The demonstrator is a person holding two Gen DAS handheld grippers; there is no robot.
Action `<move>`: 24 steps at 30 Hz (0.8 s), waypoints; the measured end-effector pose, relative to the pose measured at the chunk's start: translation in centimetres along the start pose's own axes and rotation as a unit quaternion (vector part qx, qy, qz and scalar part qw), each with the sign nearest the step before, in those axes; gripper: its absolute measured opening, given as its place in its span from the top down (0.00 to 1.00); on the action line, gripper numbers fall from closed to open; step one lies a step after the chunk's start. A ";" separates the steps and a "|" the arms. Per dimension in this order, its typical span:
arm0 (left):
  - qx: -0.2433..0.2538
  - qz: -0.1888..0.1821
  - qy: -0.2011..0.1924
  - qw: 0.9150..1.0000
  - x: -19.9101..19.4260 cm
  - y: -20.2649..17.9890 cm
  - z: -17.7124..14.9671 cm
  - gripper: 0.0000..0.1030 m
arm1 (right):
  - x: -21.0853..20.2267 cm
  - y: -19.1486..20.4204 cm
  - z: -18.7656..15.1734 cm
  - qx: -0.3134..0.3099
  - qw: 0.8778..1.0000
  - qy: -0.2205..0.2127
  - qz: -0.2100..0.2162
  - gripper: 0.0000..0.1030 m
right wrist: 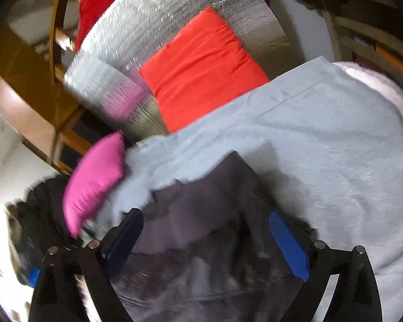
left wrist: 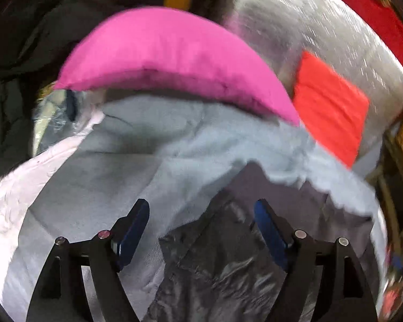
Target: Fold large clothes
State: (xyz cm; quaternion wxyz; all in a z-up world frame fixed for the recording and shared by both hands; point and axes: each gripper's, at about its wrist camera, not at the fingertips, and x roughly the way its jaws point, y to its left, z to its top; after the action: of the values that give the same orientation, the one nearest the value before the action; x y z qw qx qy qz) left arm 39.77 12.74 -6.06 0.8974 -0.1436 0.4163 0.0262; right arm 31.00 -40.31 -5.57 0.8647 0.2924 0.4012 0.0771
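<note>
A large light grey-blue garment (left wrist: 137, 161) lies spread over the surface, also in the right wrist view (right wrist: 322, 147). A dark grey garment (left wrist: 228, 255) lies partly on it, close under both grippers (right wrist: 201, 241). My left gripper (left wrist: 201, 214) is open and empty, its blue pads (left wrist: 271, 236) on either side of the dark fabric's edge. My right gripper (right wrist: 205, 225) is open and empty above the dark garment. Both views are blurred.
A pink pillow (left wrist: 169, 53) lies beyond the garments (right wrist: 94, 179). A folded red cloth (left wrist: 330, 107) rests on a silver foil mat (right wrist: 153, 21). Dark clothing (left wrist: 18, 67) is piled at the left. Wooden chair frames (right wrist: 59, 26) stand around. White fabric (left wrist: 13, 196) lies at the left.
</note>
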 end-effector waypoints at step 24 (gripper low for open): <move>0.178 0.018 0.085 0.980 11.3 -6.6 0.6 0.79 | 12.4 -0.5 2.6 -0.163 0.975 0.117 -0.095 0.75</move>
State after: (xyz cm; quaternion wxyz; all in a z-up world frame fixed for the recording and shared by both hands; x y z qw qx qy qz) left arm 48.70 5.76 -12.62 0.8696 0.0244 0.4912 -0.0448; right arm 41.13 -37.36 -12.55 0.8514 0.0966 0.5072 0.0923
